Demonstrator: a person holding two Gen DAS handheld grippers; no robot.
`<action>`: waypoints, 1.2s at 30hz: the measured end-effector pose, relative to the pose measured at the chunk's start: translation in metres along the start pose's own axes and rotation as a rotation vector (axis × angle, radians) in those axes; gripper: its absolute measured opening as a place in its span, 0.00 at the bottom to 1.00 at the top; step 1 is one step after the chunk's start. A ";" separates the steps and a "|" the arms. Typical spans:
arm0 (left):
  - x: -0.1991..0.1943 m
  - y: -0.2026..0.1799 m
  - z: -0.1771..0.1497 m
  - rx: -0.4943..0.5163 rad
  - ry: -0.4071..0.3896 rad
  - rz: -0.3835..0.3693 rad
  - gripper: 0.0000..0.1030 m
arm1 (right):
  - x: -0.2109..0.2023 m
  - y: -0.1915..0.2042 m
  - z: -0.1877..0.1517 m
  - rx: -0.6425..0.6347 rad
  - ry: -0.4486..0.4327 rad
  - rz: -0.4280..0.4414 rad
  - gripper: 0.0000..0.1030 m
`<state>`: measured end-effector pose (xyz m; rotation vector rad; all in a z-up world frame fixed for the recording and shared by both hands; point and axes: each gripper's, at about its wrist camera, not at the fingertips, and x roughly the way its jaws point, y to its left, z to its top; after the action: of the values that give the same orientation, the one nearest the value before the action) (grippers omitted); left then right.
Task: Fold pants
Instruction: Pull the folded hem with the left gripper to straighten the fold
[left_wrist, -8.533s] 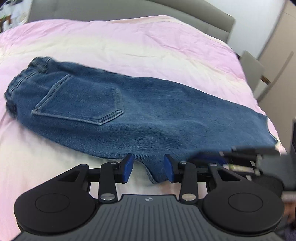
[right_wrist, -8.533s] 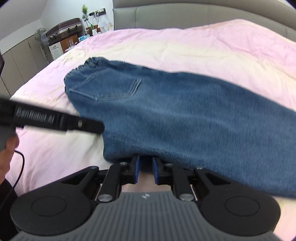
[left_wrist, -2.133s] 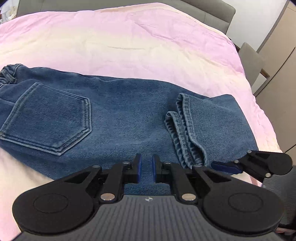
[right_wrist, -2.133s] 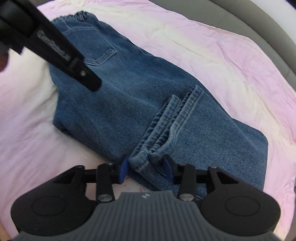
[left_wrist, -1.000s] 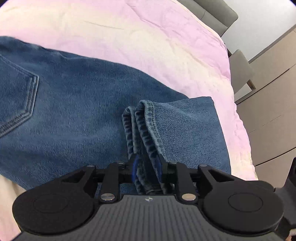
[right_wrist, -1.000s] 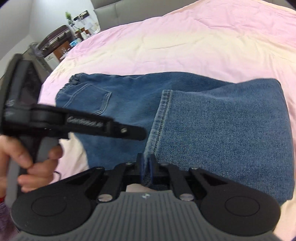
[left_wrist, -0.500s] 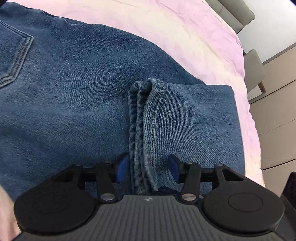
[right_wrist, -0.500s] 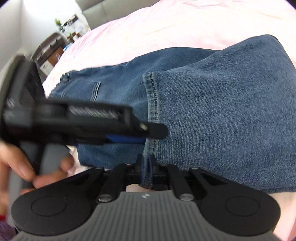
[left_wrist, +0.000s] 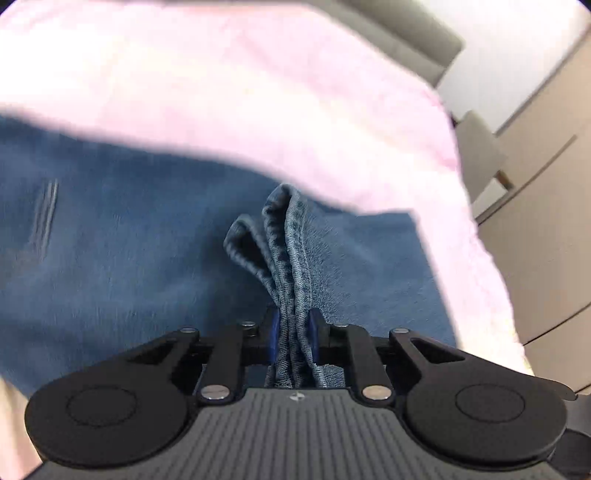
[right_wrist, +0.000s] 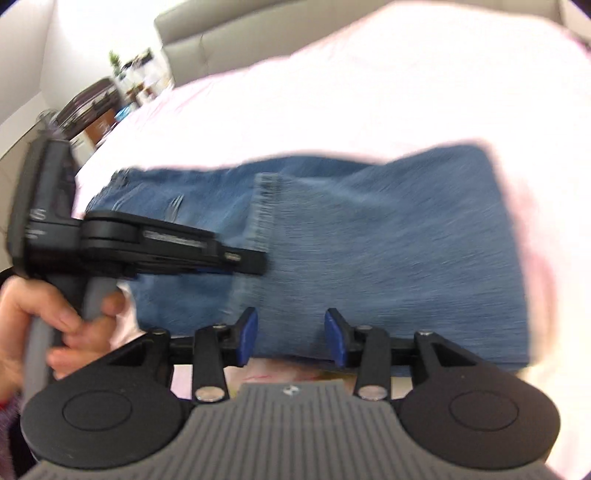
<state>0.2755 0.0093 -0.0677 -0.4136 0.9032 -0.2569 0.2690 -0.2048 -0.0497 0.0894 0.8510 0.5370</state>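
Observation:
Blue denim pants (left_wrist: 122, 251) lie on the pink bed, with the leg ends folded back over the legs. My left gripper (left_wrist: 291, 336) is shut on the bunched leg hems (left_wrist: 288, 236), which stand up between its blue pads. In the right wrist view the pants (right_wrist: 388, 251) show the folded flap with its stitched hem edge (right_wrist: 264, 206). My right gripper (right_wrist: 291, 336) is open at the near edge of the folded part, holding nothing. The left gripper (right_wrist: 236, 258) reaches in from the left onto the hem.
The pink bedsheet (left_wrist: 221, 81) stretches beyond the pants to a grey headboard (left_wrist: 402, 26). A chair (left_wrist: 480, 147) and beige cabinets (left_wrist: 546, 177) stand at the right. A dresser with clutter (right_wrist: 103, 107) stands at the left. A hand (right_wrist: 40, 321) holds the left gripper's handle.
My left gripper has closed on the leg hems and lifted them. My right gripper has let go of the hem, opened, and moved right along the near edge.

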 end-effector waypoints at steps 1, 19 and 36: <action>-0.007 -0.004 0.008 0.027 -0.009 0.004 0.17 | -0.010 -0.006 0.001 -0.001 -0.024 -0.027 0.41; 0.054 0.061 0.022 0.028 0.190 0.109 0.18 | 0.066 -0.090 0.087 -0.011 -0.034 -0.236 0.09; 0.036 0.071 0.017 0.076 0.198 0.072 0.27 | 0.128 -0.106 0.100 -0.016 0.063 -0.311 0.02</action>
<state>0.3135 0.0625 -0.1154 -0.2878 1.0965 -0.2682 0.4553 -0.2207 -0.1024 -0.0740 0.9020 0.2558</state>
